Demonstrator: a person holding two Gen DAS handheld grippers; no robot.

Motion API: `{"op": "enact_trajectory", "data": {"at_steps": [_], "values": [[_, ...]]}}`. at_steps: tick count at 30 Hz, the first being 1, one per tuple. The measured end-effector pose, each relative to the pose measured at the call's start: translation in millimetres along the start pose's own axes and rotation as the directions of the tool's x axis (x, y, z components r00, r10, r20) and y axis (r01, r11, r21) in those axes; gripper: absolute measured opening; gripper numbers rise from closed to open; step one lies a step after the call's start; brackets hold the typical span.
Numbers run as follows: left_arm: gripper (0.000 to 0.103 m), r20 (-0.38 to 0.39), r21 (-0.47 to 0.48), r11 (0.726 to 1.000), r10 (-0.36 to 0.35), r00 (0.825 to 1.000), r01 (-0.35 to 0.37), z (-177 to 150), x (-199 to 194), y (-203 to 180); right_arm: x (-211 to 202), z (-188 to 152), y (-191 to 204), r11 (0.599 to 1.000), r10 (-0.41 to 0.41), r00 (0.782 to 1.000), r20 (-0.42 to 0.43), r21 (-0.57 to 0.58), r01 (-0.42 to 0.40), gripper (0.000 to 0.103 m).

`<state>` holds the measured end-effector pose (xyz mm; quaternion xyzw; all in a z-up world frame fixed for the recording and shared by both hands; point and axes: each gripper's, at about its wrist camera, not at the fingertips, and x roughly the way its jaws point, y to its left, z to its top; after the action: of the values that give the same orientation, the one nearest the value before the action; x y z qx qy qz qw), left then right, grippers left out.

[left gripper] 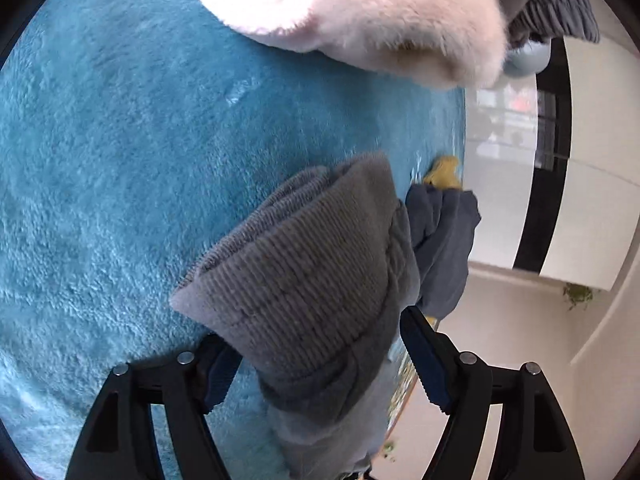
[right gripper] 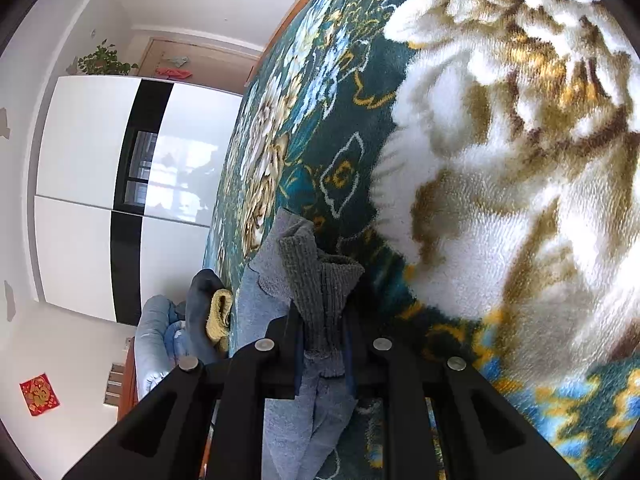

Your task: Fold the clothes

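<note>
A grey sweatshirt with a ribbed cuff or hem lies bunched between the fingers of my left gripper, over a teal fleece blanket. The left fingers stand wide apart on either side of the ribbed band, so the gripper looks open around it. My right gripper is shut on another ribbed edge of the grey garment, which stands up from between the fingers. Lighter grey cloth hangs below the right gripper, above a floral blanket.
A pink-white fluffy garment and a dark grey ribbed garment lie at the far end of the teal blanket. Dark blue and yellow clothes sit at the bed edge. White wardrobe doors stand beyond.
</note>
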<state>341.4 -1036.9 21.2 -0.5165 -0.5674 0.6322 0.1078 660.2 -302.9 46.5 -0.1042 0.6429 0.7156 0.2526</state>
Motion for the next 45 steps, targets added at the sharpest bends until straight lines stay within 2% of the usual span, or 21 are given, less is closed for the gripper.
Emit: {"op": "enact_trajectory", "data": {"at_steps": [4, 7, 9, 10, 12, 14, 16, 18, 21, 22, 24, 25, 28, 31, 33, 35, 36, 37, 39, 42, 45], "values": [[0.073, 0.067, 0.084, 0.995, 0.051, 0.996, -0.057, -7.6, 0.4, -13.8, 0.1, -0.9, -1.8, 1.000, 0.005, 1.000, 0.001, 0.008, -0.005, 0.017], [0.057, 0.117, 0.156, 0.982, 0.087, 0.989, -0.104, -7.4, -1.9, -25.0, -0.7, -0.5, -2.2, 1.000, 0.004, 1.000, -0.006, 0.006, -0.004, 0.017], [0.037, 0.146, 0.218, 0.967, 0.102, 0.984, -0.133, -5.8, -2.3, -34.9, -1.5, -0.1, -2.6, 1.000, 0.002, 1.000, -0.010, 0.002, -0.002, 0.017], [0.036, 0.161, 0.253, 0.956, 0.108, 0.981, -0.146, -2.8, -2.3, -40.4, -1.8, 0.0, -2.9, 1.000, 0.002, 1.000, -0.012, 0.000, -0.002, 0.017], [0.027, 0.183, 0.323, 0.933, 0.107, 0.977, -0.162, 10.9, -4.4, -50.7, -2.1, 0.3, -4.2, 1.000, 0.004, 1.000, -0.015, 0.003, -0.004, 0.017], [0.024, 0.177, 0.403, 0.910, 0.030, 0.984, -0.100, 5.3, -16.2, -61.7, -2.3, 0.4, -4.1, 1.000, 0.003, 1.000, -0.016, 0.006, -0.002, 0.017], [0.023, 0.157, 0.505, 0.863, -0.101, 0.982, 0.008, -5.4, -35.2, -73.8, -3.1, 0.3, -3.2, 1.000, -0.001, 1.000, -0.017, 0.003, 0.001, 0.017], [0.023, 0.140, 0.559, 0.828, -0.147, 0.979, 0.045, -9.9, -51.2, -74.7, -5.0, 0.0, -1.7, 1.000, -0.005, 1.000, -0.019, -0.010, 0.005, 0.017], [0.024, 0.148, 0.509, 0.858, -0.020, 0.989, -0.059, 5.9, -44.1, -43.8, -5.9, -0.3, -3.3, 1.000, -0.006, 1.000, -0.019, -0.017, 0.005, 0.017], [0.024, 0.141, 0.454, 0.886, 0.036, 0.989, -0.097, 15.5, -36.8, -26.6, -5.3, -0.3, -4.9, 1.000, -0.003, 1.000, -0.017, -0.013, 0.002, 0.017], [0.024, 0.089, 0.336, 0.939, 0.046, 0.995, -0.073, 28.4, -26.3, 3.4, -4.6, 0.0, -4.1, 1.000, -0.006, 1.000, -0.015, -0.007, 0.006, 0.017], [0.024, 0.080, 0.316, 0.947, 0.035, 0.996, -0.059, 30.4, -25.6, 9.8, -5.0, 0.1, -1.6, 1.000, -0.011, 1.000, -0.014, -0.010, 0.011, 0.017], [0.025, 0.081, 0.335, 0.939, 0.049, 0.996, -0.074, 31.9, -25.2, 6.3, -13.0, -1.2, 21.9, 0.995, -0.041, 0.999, 0.014, -0.086, 0.042, 0.017], [0.026, 0.098, 0.386, 0.917, 0.066, 0.993, -0.099, 28.4, -27.0, -3.1, -26.4, -11.8, 69.5, 0.969, -0.043, 0.997, 0.067, -0.241, 0.058, 0.017], [0.027, 0.094, 0.391, 0.914, 0.074, 0.993, -0.105, 27.0, -24.1, -1.8, -33.8, -31.9, 115.4, 0.914, -0.055, 0.993, 0.102, -0.395, 0.091, 0.017], [0.027, 0.093, 0.395, 0.912, 0.079, 0.993, -0.109, 24.8, -17.7, -5.4, -37.3, -62.0, 160.2, 0.823, -0.065, 0.989, 0.131, -0.554, 0.127, 0.017], [0.027, 0.092, 0.396, 0.912, 0.080, 0.993, -0.110, 23.9, -14.3, -7.5, -37.6, -84.0, 187.6, 0.752, -0.064, 0.988, 0.142, -0.644, 0.141, 0.017], [0.028, 0.086, 0.391, 0.914, 0.078, 0.993, -0.105, 24.7, -12.8, -6.5, -36.7, -97.8, 202.3, 0.706, -0.063, 0.987, 0.146, -0.693, 0.148, 0.017], [0.030, 0.068, 0.378, 0.921, 0.071, 0.995, -0.091, 26.7, -9.1, -4.7, -26.2, -145.5, 238.3, 0.562, -0.069, 0.986, 0.153, -0.811, 0.165, 0.017], [0.030, 0.041, 0.361, 0.930, 0.059, 0.997, -0.070, 28.4, -13.1, 3.2, 3.2, -218.7, 265.6, 0.350, -0.102, 0.985, 0.140, -0.922, 0.167, 0.017], [0.030, 0.025, 0.366, 0.929, 0.051, 0.998, -0.056, 27.6, -18.0, 6.8, 38.6, -286.4, 266.3, 0.162, -0.148, 0.980, 0.135, -0.974, 0.158, 0.017]]}}
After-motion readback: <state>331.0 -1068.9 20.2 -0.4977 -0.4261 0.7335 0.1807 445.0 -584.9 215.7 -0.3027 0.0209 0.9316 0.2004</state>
